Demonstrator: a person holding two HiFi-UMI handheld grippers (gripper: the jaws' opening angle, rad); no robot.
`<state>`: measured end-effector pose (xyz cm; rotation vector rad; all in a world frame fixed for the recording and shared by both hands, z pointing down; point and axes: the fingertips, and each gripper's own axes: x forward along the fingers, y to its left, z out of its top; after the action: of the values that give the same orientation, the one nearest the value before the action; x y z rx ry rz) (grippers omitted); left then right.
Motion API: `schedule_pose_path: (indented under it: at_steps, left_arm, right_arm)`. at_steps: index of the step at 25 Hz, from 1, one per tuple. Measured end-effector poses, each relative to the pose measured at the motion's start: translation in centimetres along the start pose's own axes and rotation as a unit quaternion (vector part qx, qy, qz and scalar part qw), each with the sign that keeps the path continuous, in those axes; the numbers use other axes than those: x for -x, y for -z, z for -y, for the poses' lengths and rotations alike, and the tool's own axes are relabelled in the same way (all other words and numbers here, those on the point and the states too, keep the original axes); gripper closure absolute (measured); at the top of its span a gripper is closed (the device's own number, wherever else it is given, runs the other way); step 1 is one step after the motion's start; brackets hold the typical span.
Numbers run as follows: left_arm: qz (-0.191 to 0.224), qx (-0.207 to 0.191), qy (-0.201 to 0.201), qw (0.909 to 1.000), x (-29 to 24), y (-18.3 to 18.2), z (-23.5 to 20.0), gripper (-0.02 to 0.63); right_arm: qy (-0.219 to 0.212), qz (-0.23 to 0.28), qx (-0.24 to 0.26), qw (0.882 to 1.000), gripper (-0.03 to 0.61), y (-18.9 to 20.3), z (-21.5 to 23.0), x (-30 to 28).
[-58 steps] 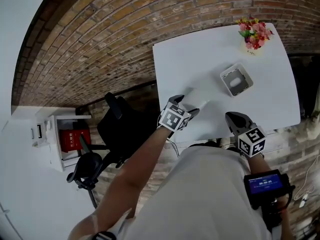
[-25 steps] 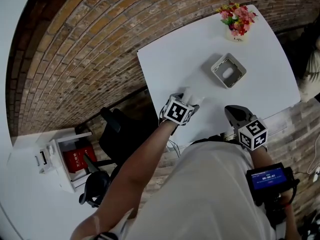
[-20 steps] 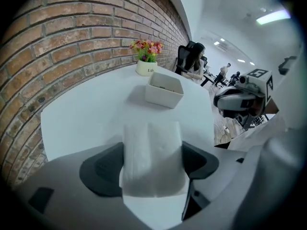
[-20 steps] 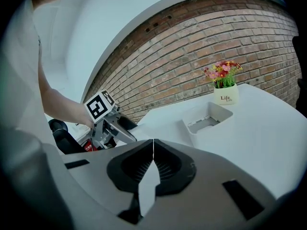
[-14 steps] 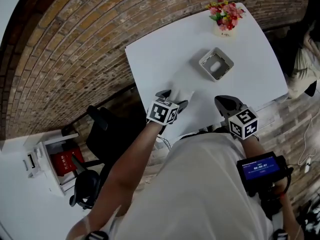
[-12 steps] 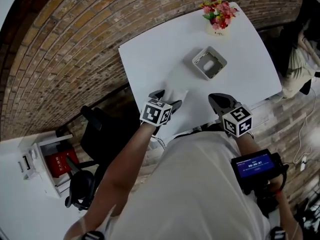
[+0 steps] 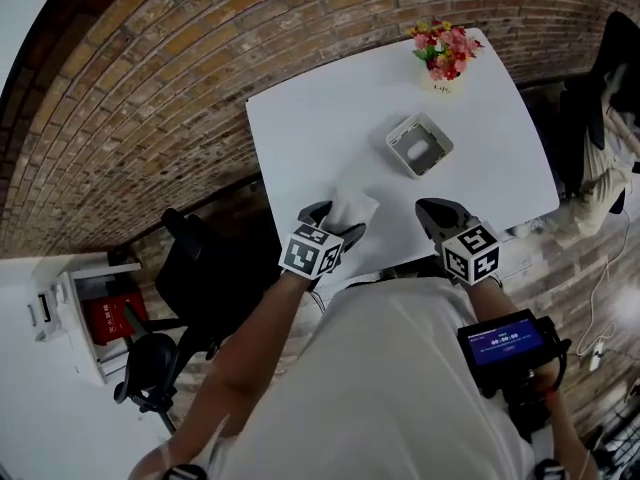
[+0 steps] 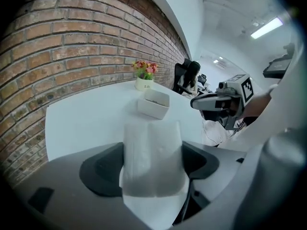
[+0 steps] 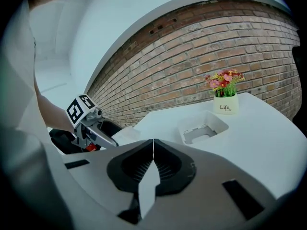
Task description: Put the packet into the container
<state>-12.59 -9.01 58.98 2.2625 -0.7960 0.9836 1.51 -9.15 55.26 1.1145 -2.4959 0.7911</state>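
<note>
A white packet (image 7: 353, 208) sits between the jaws of my left gripper (image 7: 338, 218), which is shut on it just above the near part of the white table (image 7: 310, 118). In the left gripper view the packet (image 8: 152, 157) fills the gap between the jaws. The white square container (image 7: 419, 146) stands further along the table, open side up and empty, also seen as the container (image 8: 153, 103) and the container (image 9: 204, 127). My right gripper (image 7: 432, 211) hovers at the near table edge, right of the packet, shut with nothing in it (image 9: 153, 152).
A pot of flowers (image 7: 445, 53) stands at the far table corner behind the container. A brick wall runs along the table's left side. A black office chair (image 7: 200, 268) and a white cabinet (image 7: 85, 308) stand on the floor at the left.
My left gripper has risen from the table with the packet in it and tilted. The right gripper has stayed in place. The head view has shifted.
</note>
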Motion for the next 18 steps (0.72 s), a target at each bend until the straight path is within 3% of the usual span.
schedule_pose_path:
  at_steps: [8, 18]
  left_arm:
    - [0.017, 0.027, -0.023, 0.9992, -0.2, -1.6, 0.8, 0.233]
    - [0.029, 0.021, -0.031, 0.9989, -1.8, -6.3, 1.7, 0.235]
  right_arm:
    - [-0.029, -0.014, 0.004, 0.999, 0.568, 0.0, 1.8, 0.8]
    - [-0.038, -0.015, -0.003, 0.999, 0.568, -0.5, 5.4, 1.7]
